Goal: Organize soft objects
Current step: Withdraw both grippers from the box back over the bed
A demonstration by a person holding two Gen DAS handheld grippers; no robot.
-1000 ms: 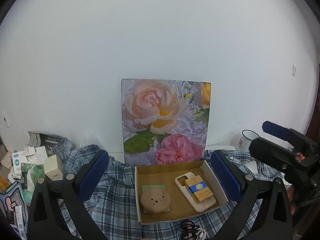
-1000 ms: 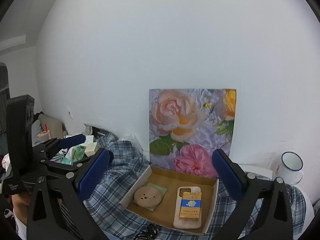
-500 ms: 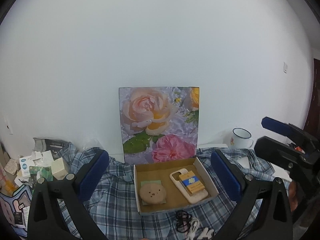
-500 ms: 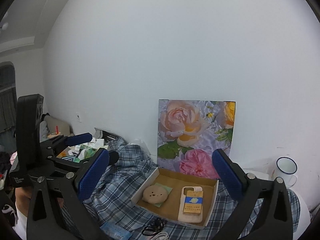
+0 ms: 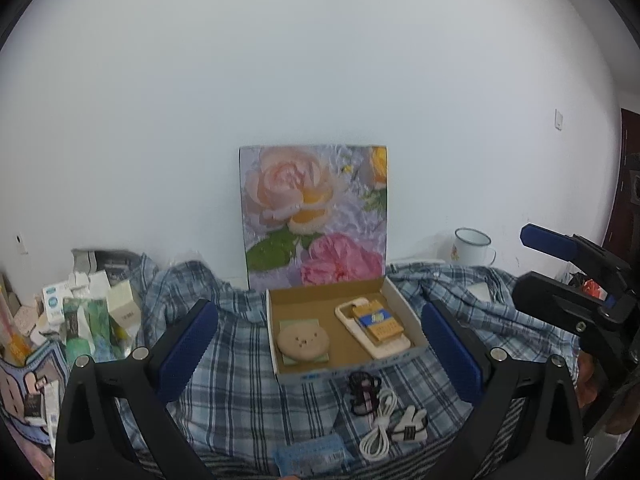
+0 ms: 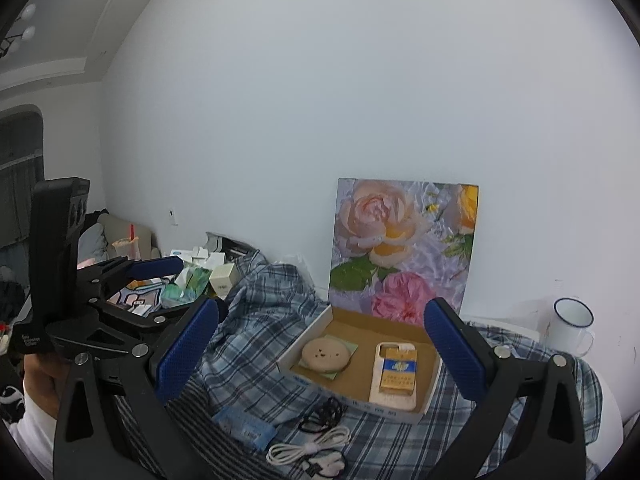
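Both wrist views, between grasps. I held the left gripper (image 5: 320, 346) and the right gripper (image 6: 321, 346) above the near edge of the bench, each with its jaws spread wide and nothing between the blue pads. A plaid cloth (image 5: 236, 364) covered the bench. On it sat an open cardboard box (image 5: 400, 308), backed by a floral panel (image 5: 314, 216) leaning on the far wall. Inside the box, a round tan cushion with a small face (image 5: 303, 342) lay on a green pad at the left, and a phone case (image 5: 396, 350) carrying a yellow-and-blue pack (image 5: 380, 320) lay at the right. Just near of the box, loose on the cloth, lay a black looped cord (image 5: 362, 392), a coiled white cable (image 5: 380, 428) and a flat blue packet (image 5: 312, 456). A white enamel mug (image 5: 474, 246) stood far right; cartons and packets (image 5: 80, 312) crowded the left side. I judged the step in hand to be choosing the next loose item, with part of the sorting apparently done. The next move would call for lowering one gripper over the cord or cable, straddling the bundle rather than a single strand, closing gently, then carrying it over the box's near wall. Which items counted as soft I could not tell for certain.
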